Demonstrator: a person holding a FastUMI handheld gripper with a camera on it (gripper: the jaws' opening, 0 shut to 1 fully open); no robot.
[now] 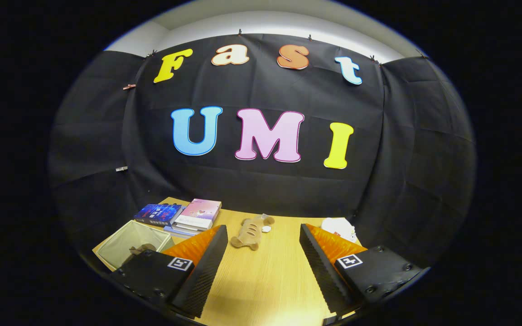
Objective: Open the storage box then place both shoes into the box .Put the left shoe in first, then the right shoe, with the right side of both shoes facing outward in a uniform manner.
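Two fingers (263, 267) apart, holding nothing, above mid-bench (265, 280); storage box (132, 244) at left edge stands open, brown shoe (142, 249) inside.

1. Gripper (263, 235) sits at the bottom centre of the frame, pointing forward and held level above the surface below it.
2. Both fingers are spread wide apart, with a broad gap between them and nothing in it.
3. Left finger (206, 262) is at lower left and the right finger at lower right, their ribbed inner faces turned toward each other.
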